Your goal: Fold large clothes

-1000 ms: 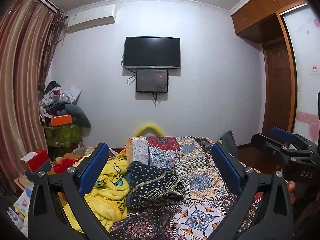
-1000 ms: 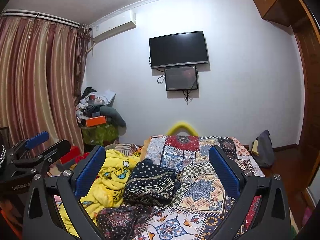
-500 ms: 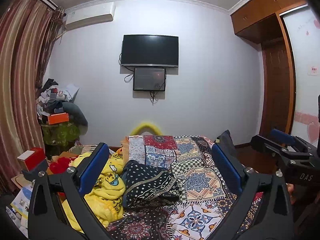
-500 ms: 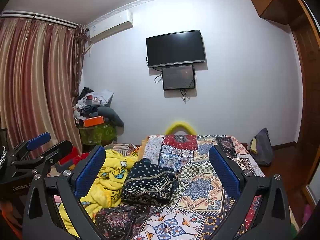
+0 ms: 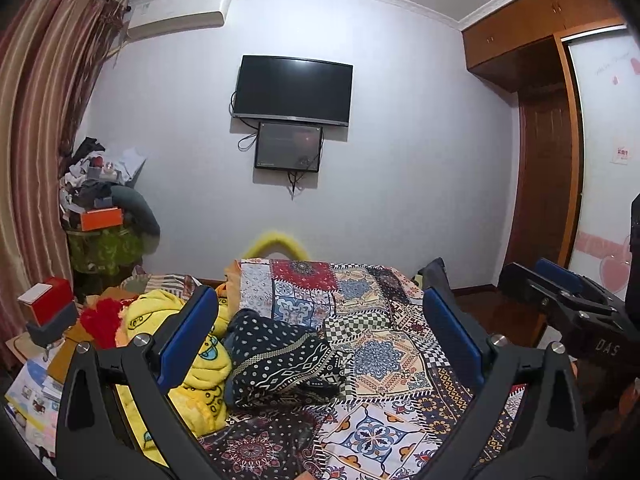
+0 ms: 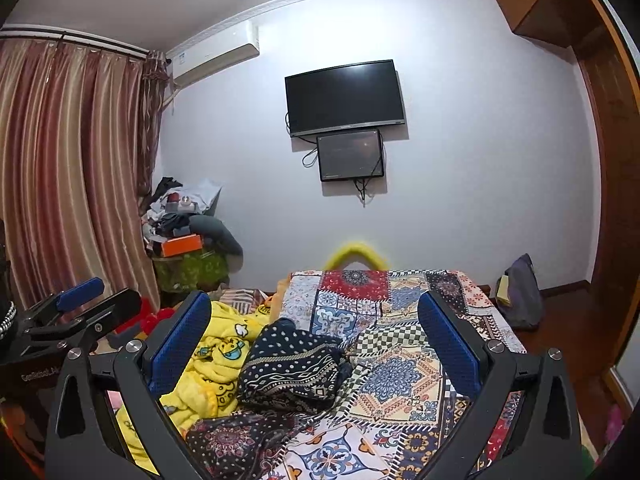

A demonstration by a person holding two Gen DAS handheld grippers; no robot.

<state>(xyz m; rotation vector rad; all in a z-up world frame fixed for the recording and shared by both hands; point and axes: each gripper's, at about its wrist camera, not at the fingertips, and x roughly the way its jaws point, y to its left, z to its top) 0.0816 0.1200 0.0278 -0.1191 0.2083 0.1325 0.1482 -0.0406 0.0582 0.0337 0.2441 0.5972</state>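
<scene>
A dark navy garment with white dots and patterned bands (image 5: 276, 360) (image 6: 292, 364) lies crumpled on the patchwork bedspread (image 5: 384, 340) (image 6: 400, 360). A yellow cartoon-print fleece (image 5: 200, 364) (image 6: 212, 360) is heaped to its left. My left gripper (image 5: 320, 344) hangs open above the bed, nothing between its blue pads. My right gripper (image 6: 316, 344) is open too and empty. Each gripper shows at the edge of the other's view: the right gripper (image 5: 560, 300) at the right side, the left gripper (image 6: 80, 312) at the left side.
A wall TV (image 5: 292, 90) with a smaller screen under it faces the bed. A cluttered stand with an orange box (image 5: 100, 218) sits by the striped curtain (image 6: 68, 184). A wooden wardrobe (image 5: 540, 140) stands right, and a dark bag (image 6: 520, 296) is on the floor.
Both grippers have tilted and drifted a little, so the room shifts slightly in each view. Both stay open and empty, and the clothes have not moved.
</scene>
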